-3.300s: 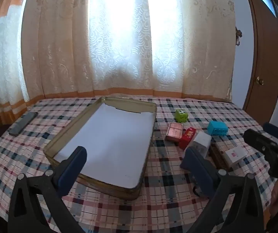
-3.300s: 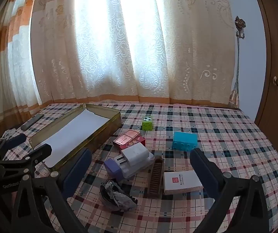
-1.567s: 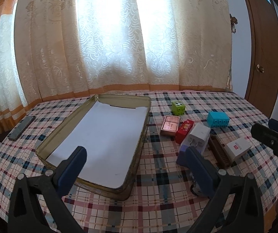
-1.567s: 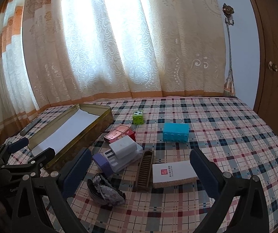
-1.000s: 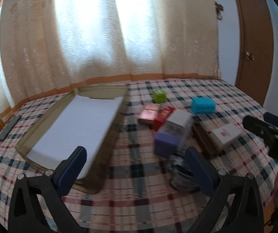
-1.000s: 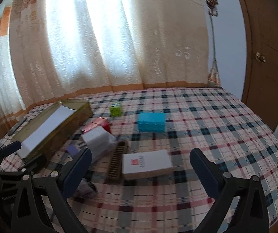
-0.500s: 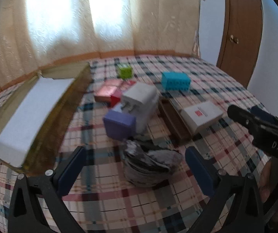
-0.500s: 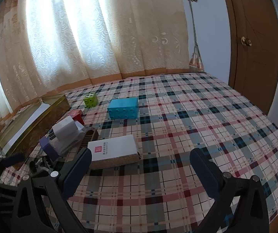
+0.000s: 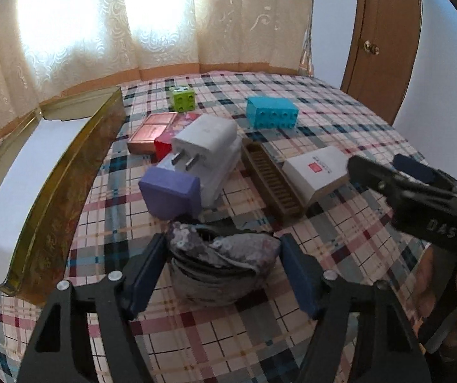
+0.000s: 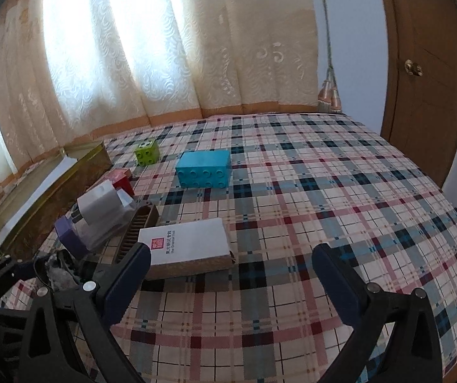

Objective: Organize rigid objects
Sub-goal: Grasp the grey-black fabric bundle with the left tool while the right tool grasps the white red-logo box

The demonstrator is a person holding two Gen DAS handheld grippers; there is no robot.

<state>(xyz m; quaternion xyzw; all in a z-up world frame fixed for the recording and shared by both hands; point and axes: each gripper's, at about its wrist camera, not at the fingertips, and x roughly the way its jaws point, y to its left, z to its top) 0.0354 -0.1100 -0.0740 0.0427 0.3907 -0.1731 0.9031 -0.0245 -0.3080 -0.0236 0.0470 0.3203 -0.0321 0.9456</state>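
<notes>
Closing around one grey sequin pouch (image 9: 222, 265), the left tongs (image 9: 223, 271) flank it nearest the camera, contact unclear. One purple box (image 9: 171, 190), one white plug (image 9: 206, 137), one comb (image 9: 273, 182), one white box (image 10: 187, 245), one red box (image 9: 163, 146), one pink case (image 9: 151, 129), two bricks, blue (image 10: 204, 167) and green (image 10: 147, 151), lie farther on the plaid tabletop (image 10: 324, 191); one tin (image 9: 69, 172) left. The right tongs (image 10: 231, 274) gape, empty. Only the left view shows the pink case.

Both grippers low, tilted downward.
Left gripper (image 9: 223, 266) closing, blue fingers (image 9: 145, 271) at both sides of a grey sequined pouch (image 9: 218, 265), touching or nearly. Right gripper (image 10: 231, 282) spread wide, with nothing held.
</notes>
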